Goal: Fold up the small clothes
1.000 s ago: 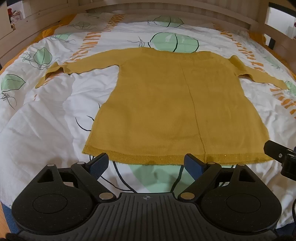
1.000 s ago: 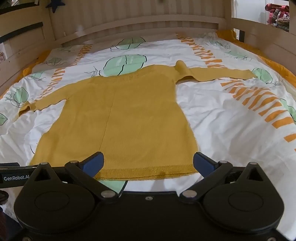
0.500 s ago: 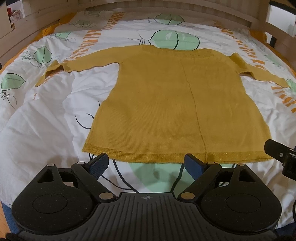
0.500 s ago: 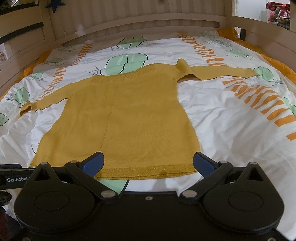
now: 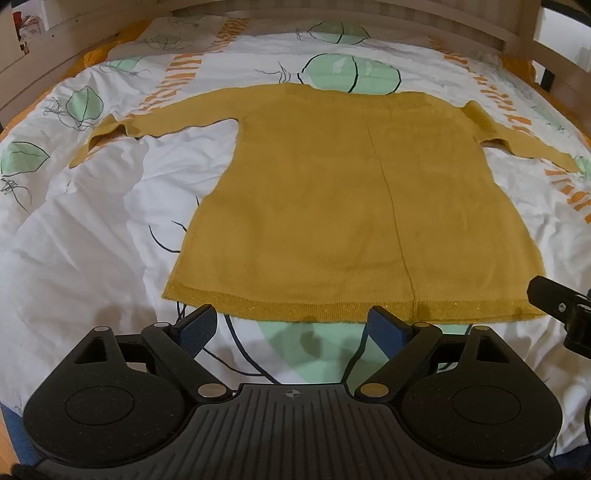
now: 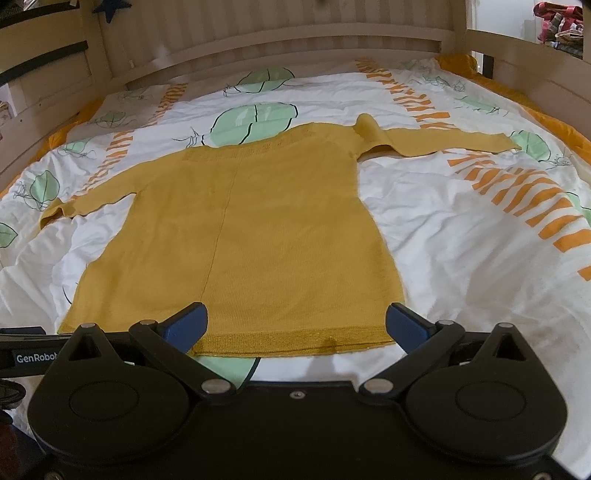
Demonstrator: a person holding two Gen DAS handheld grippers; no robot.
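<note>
A mustard-yellow knitted sweater (image 5: 343, 206) (image 6: 251, 236) lies flat on the bed with both sleeves spread out sideways and its hem nearest me. My left gripper (image 5: 291, 326) hovers open just short of the hem's left half, nothing between its blue pads. Over the hem's right half, my right gripper (image 6: 295, 325) stands open as well, its pads apart above the fabric without pressing it. The right gripper's black body (image 5: 561, 314) shows at the right edge of the left wrist view.
The bed carries a white duvet (image 5: 92, 236) (image 6: 480, 258) printed with green leaves and orange stripes. A wooden bed frame (image 6: 258, 40) with rails runs round the far end and both sides. Clutter (image 6: 561, 22) sits beyond the right rail.
</note>
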